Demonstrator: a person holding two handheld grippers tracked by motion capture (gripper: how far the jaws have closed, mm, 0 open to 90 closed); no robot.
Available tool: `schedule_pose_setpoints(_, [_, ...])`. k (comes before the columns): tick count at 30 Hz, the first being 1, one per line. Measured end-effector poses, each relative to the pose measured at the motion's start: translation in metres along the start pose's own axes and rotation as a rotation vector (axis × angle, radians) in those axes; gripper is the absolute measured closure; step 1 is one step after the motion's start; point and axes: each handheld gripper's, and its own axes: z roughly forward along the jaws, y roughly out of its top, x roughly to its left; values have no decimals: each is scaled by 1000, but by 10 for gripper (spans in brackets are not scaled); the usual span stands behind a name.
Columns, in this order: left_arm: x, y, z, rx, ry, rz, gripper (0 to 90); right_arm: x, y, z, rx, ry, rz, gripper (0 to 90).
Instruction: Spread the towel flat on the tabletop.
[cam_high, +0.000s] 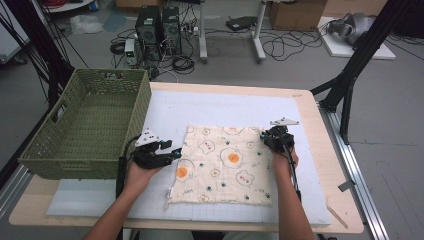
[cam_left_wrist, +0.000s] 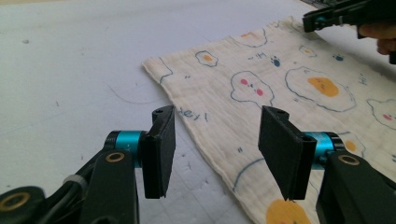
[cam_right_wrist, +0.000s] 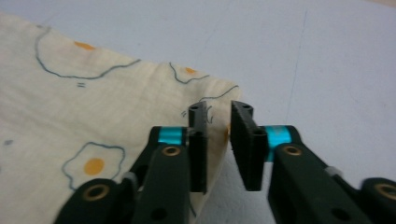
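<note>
Black fingers (cam_left_wrist: 159, 154) of my left gripper (cam_left_wrist: 219, 154) stand wide apart, straddling the near-left edge of the egg-print cloth (cam_left_wrist: 280, 93); one finger sits over the bare white mat (cam_left_wrist: 70, 70), the other over the fabric, and nothing is between them yet. From the high view my left gripper (cam_high: 172, 152) reaches the cloth's left edge about midway along it, just beside the green wicker basket (cam_high: 85, 125).

My right gripper (cam_right_wrist: 218, 140) has its fingers (cam_right_wrist: 198, 149) drawn narrow, with the far-right corner of the cloth (cam_right_wrist: 93, 107) running into the gap. They look close to pinching the edge, but a sliver of space shows beside the right finger, so I judge the grip as not yet firm. In the high view that gripper (cam_high: 270, 137) sits at the cloth's (cam_high: 222, 165) upper right corner.

Outward from there, the cloth lies flat and square on the mat in the middle of the tabletop (cam_high: 320, 150), with the basket empty at the left.

What worries me: the two grippers are on unlike spots, a corner on the right and a mid-edge on the left. If I lift like this, the cloth may hang crooked and fold askew. The thin fabric could also slip from my right fingers if they catch only the hem. My left fingers may press the cloth flat against the mat and close on nothing, or bunch it.
</note>
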Motion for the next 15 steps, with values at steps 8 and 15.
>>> schedule_pose_setpoints(8, [6,7,20,4,18,-28,462,-3,-7,-28,-57,107,7,558])
schedule_pose_setpoints(15, [13,21,40,-13,37,-36,458,-3,-26,-60,-93,169,-51,474])
